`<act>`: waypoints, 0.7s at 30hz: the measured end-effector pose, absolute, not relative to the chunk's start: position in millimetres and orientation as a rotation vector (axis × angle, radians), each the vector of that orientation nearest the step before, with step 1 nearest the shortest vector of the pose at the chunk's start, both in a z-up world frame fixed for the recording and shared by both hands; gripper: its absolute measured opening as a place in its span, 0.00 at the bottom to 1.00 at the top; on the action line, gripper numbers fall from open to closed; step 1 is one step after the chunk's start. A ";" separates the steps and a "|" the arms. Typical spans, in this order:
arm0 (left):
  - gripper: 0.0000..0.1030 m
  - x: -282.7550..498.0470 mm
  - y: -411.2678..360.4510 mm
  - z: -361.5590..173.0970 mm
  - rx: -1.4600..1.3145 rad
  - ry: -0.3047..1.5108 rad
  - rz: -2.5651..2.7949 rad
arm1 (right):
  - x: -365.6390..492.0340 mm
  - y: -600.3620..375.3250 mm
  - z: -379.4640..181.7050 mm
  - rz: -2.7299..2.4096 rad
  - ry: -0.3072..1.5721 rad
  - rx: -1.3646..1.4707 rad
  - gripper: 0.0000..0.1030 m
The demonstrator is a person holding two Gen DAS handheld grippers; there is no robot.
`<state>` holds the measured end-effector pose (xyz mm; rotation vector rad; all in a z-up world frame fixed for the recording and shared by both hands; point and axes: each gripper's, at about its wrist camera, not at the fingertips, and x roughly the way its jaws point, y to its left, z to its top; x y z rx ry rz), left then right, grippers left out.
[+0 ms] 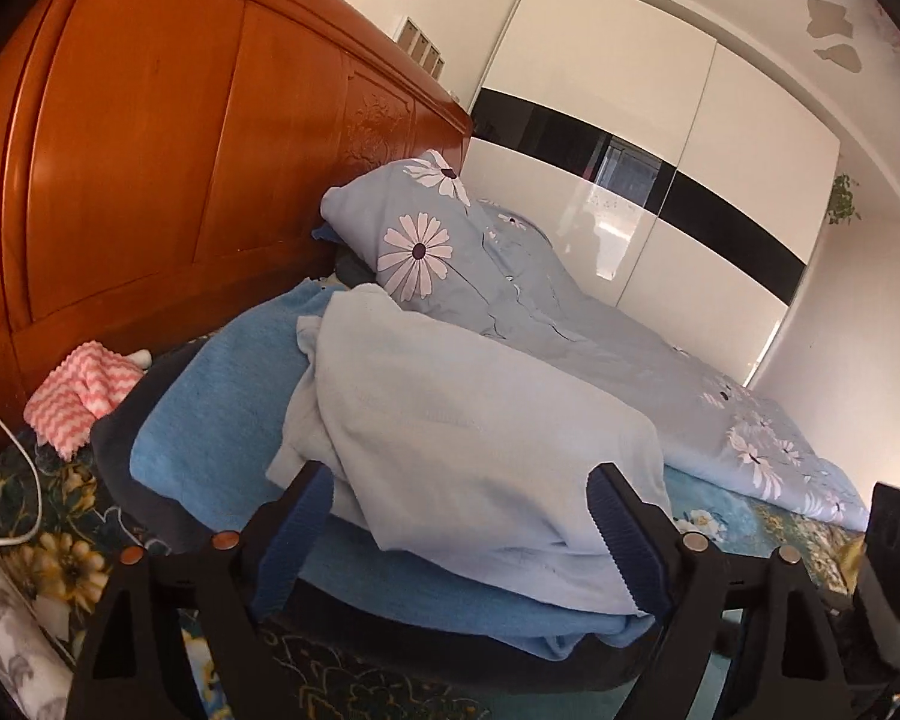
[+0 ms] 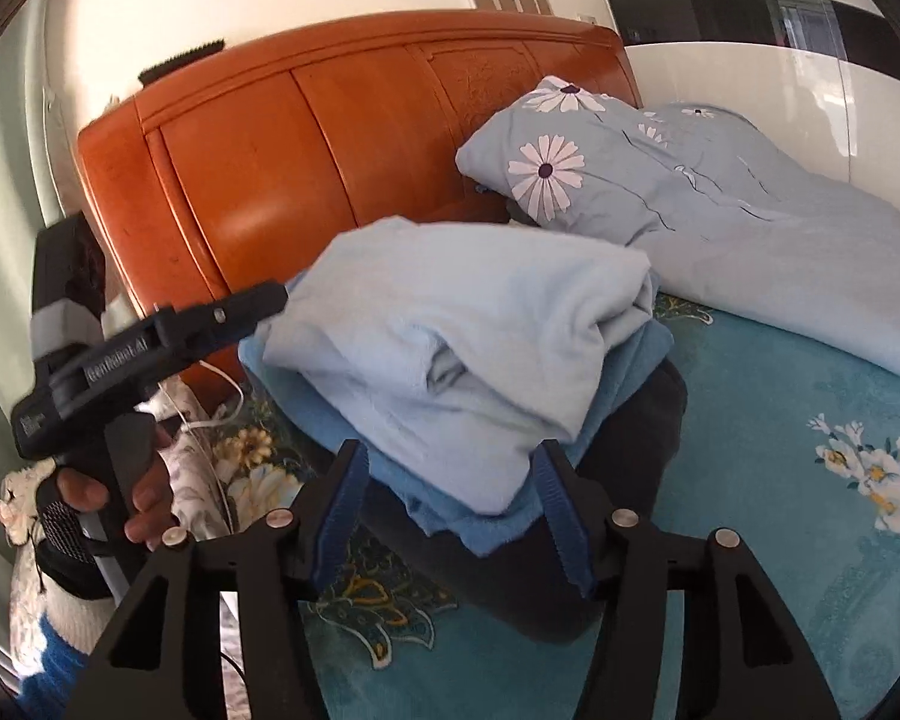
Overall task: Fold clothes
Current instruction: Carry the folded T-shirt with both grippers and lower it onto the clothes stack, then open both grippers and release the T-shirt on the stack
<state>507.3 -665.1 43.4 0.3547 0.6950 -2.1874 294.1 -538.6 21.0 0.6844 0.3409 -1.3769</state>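
We had the pile of clothes (image 1: 426,450) sitting mid-frame in both views, on the teal flowered sheet (image 2: 780,420) near the headboard (image 1: 150,150). On top was a pale blue top (image 2: 468,330), soft and fleecy looking, folded over into a fat bundle with rounded edges and a few loose creases tucked in at its lower right in the right view. Under it was a brighter blue towel-like piece (image 1: 222,396), sticking out on the left in the left view, and a dark garment (image 2: 642,468) lay at the very bottom.

The left gripper (image 1: 459,531) had its jaws wide apart, one on each side of the pale top's near edge, and the pads weren't pressing on it as far as we could see. The right gripper (image 2: 453,516) was also parted, straddling the near corner of the pile, nothing clamped. In the right view the left gripper also showed at left, held in a hand (image 2: 120,498).

A pink-and-white zigzag cloth (image 1: 81,396) sat at left by the headboard, and a daisy-print duvet (image 1: 570,312) filled the right side behind the pile.
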 end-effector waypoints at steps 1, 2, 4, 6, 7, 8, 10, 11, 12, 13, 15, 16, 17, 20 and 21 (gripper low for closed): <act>0.92 509.7 -661.0 41.7 0.355 0.700 -2.174 | 298.4 -536.5 14.8 -1.375 0.369 0.688 0.57; 0.93 511.8 -656.5 40.0 0.353 0.697 -2.165 | 301.8 -534.2 9.1 -1.375 0.386 0.693 0.57; 0.99 515.8 -645.1 34.4 0.340 0.677 -2.146 | 304.6 -525.6 -2.4 -1.392 0.389 0.718 0.58; 1.00 517.3 -633.3 26.9 0.347 0.662 -2.123 | 305.0 -514.8 -13.6 -1.395 0.373 0.746 0.67; 1.00 517.7 -627.5 22.8 0.356 0.656 -2.110 | 304.8 -508.4 -18.5 -1.393 0.369 0.758 0.74; 1.00 518.0 -621.7 18.8 0.364 0.650 -2.098 | 304.6 -502.1 -23.4 -1.391 0.365 0.770 0.75; 1.00 519.0 -609.7 12.3 0.382 0.641 -2.078 | 305.6 -487.6 -25.8 -1.434 0.362 0.761 0.83; 1.00 520.5 -602.9 10.2 0.384 0.640 -2.071 | 306.6 -479.7 -24.1 -1.467 0.361 0.743 0.83; 1.00 523.4 -594.9 8.6 0.377 0.645 -2.065 | 308.6 -471.6 -21.1 -1.499 0.362 0.717 0.83; 1.00 526.9 -586.1 7.7 0.364 0.658 -2.056 | 311.8 -463.5 -16.9 -1.531 0.366 0.688 0.87; 1.00 534.8 -566.8 7.9 0.321 0.683 -2.034 | 318.9 -447.5 -8.4 -1.592 0.377 0.632 1.00; 1.00 538.1 -557.1 8.8 0.299 0.685 -2.016 | 323.3 -439.5 -4.4 -1.620 0.385 0.606 1.00; 1.00 540.0 -547.7 9.8 0.293 0.671 -1.995 | 326.9 -432.4 -1.5 -1.643 0.401 0.586 1.00; 1.00 539.7 -520.9 12.2 0.326 0.591 -1.931 | 336.1 -416.1 4.7 -1.711 0.478 0.549 1.00; 1.00 538.3 -511.7 13.6 0.355 0.549 -1.914 | 337.9 -411.2 6.3 -1.730 0.489 0.551 1.00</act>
